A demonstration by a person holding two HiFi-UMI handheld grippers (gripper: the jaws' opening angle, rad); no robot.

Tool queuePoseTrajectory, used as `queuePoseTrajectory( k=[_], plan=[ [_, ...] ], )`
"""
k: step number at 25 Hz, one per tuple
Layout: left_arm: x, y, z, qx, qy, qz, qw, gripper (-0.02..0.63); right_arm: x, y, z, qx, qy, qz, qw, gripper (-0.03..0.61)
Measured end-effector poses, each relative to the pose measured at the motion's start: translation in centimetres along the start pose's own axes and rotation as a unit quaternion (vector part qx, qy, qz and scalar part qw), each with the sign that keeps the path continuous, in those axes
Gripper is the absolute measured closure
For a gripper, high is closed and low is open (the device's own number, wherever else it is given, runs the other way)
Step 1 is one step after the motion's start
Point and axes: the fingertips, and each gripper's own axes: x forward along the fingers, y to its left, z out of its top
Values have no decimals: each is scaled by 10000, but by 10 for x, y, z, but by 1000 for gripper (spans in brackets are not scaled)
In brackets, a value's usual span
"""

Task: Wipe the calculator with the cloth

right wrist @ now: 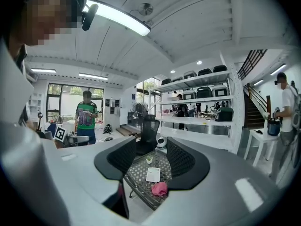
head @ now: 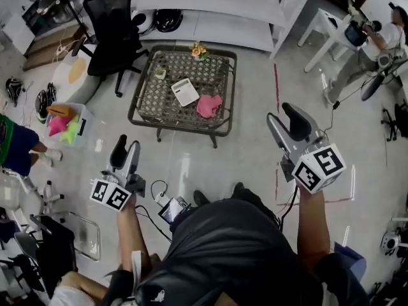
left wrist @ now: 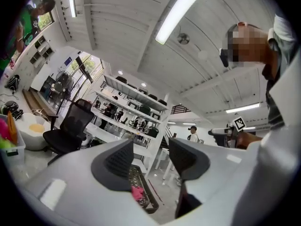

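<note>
One calculator (head: 185,92), one cloth (head: 210,105), two parted claws (head: 126,148) (head: 280,114)

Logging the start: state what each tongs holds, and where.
Nothing: left tongs and right tongs gape empty; the crumpled pink cloth and flat white calculator lie on the woven table.

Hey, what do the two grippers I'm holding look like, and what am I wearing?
The left gripper and right gripper look alike. Each has a light grey body, black ribbed pads on the jaws, and a white cube with black square markers at the rear. Your clothing is dark, and no sleeves cover the forearms.
</note>
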Motion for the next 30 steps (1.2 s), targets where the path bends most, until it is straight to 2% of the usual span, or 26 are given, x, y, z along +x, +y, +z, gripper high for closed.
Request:
queuePoseTrajectory(
  k=[7, 11, 17, 30],
  plan=[
    [-7, 17, -8, -237, 64, 242, 9994, 360, 27, 6, 4, 38, 204, 226, 9995, 394],
    [-7, 24, -13, -183, 81, 386, 9991, 360, 41, 4, -8, 146, 224, 335, 9991, 394],
    [0, 16, -13, -94, -109, 914, 9957, 359, 88, -18, -5, 45, 193, 1003, 9948, 394],
    [56, -19, -14, 175, -211, 1616, 9865, 360, 144, -94, -13, 253, 132, 1771, 9838, 394]
  ],
)
